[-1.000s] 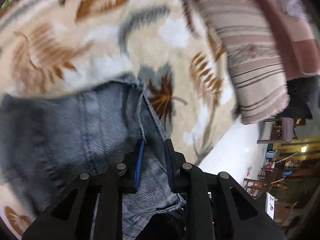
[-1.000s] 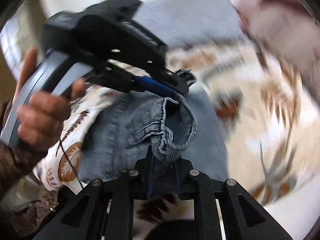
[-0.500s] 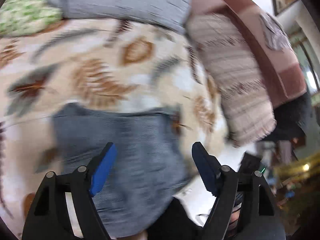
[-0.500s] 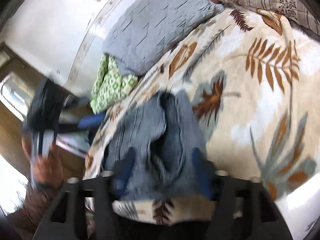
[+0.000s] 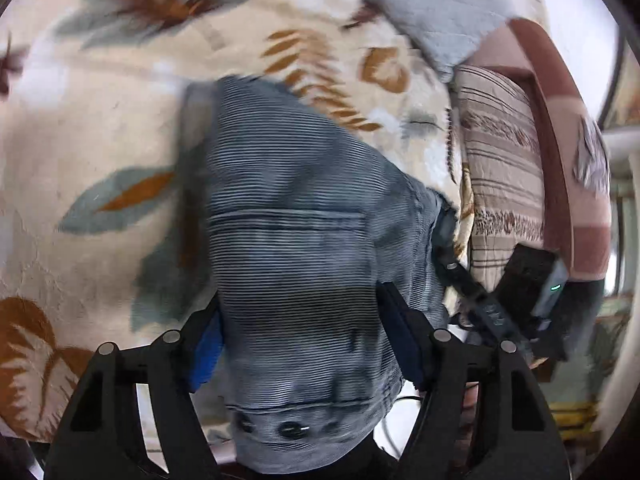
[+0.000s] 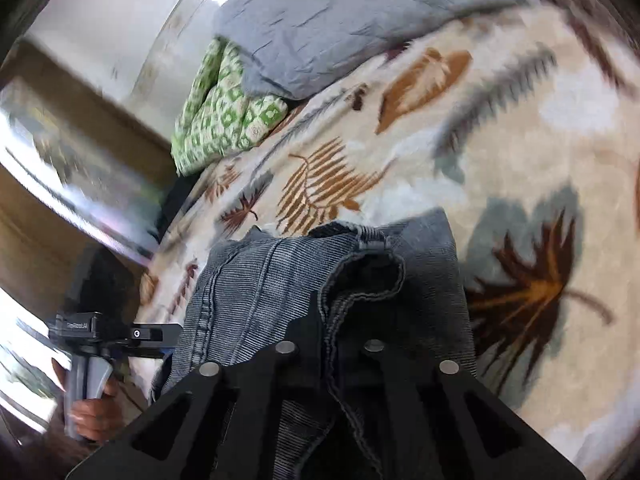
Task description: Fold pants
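Folded grey-blue jeans (image 5: 296,208) lie on a leaf-print blanket (image 5: 100,120). My left gripper (image 5: 304,348) straddles their buttoned waist end. Its blue pads (image 5: 204,352) stand wide on either side of the cloth and the jaws are closing. In the right wrist view the jeans (image 6: 260,280) show an open fold. My right gripper (image 6: 330,320) is shut on a seamed edge there. From the left wrist view the right gripper (image 5: 448,256) meets the jeans' right edge. A hand (image 6: 92,400) holds the left gripper (image 6: 168,336) at the jeans' left side.
A grey pillow (image 6: 340,20) and a green patterned cloth (image 6: 224,112) lie at the bed's far side. A striped cushion (image 5: 500,168) leans on a brown headboard (image 5: 560,120) to the right of the jeans. Bare blanket (image 6: 520,140) spreads beyond the jeans.
A second ago both grippers pinched the jeans; half a second ago both stood open over them. Now the right has shut on a fold and the left has swung to the waist end.
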`<action>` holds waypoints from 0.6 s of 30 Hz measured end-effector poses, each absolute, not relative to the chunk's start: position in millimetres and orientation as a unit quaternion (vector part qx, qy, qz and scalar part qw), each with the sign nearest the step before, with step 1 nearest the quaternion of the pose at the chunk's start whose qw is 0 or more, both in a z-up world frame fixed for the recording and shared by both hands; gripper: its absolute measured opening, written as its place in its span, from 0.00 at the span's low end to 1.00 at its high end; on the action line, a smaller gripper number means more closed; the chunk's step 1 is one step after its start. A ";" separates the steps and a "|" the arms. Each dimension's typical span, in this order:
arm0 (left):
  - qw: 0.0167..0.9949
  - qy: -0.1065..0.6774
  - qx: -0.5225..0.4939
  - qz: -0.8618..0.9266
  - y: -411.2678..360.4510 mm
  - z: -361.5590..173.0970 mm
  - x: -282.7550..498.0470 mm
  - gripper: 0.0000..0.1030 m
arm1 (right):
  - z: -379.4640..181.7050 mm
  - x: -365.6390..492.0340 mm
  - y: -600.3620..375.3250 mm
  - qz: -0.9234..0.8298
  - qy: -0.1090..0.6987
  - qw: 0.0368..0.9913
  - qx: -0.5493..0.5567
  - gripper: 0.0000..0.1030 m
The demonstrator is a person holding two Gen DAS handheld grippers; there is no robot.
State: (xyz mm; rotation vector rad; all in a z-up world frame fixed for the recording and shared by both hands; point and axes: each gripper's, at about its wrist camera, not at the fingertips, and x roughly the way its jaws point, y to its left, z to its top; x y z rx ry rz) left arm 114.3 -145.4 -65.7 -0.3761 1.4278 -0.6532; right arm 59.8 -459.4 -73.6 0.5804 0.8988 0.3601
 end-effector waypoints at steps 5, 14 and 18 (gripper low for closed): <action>0.749 0.605 -0.084 -0.257 -182.0 -63.1 101.1 0.71 | -69.7 66.7 -477.1 0.133 0.439 0.857 0.235 0.04; 0.772 0.595 -0.048 -0.221 -195.0 -64.0 97.0 0.71 | -101.4 65.0 -491.7 0.109 0.467 0.834 0.273 0.13; 0.779 0.588 -0.051 -0.211 -190.0 -55.7 91.4 0.71 | -83.3 41.9 -499.5 0.127 0.455 0.828 0.303 0.26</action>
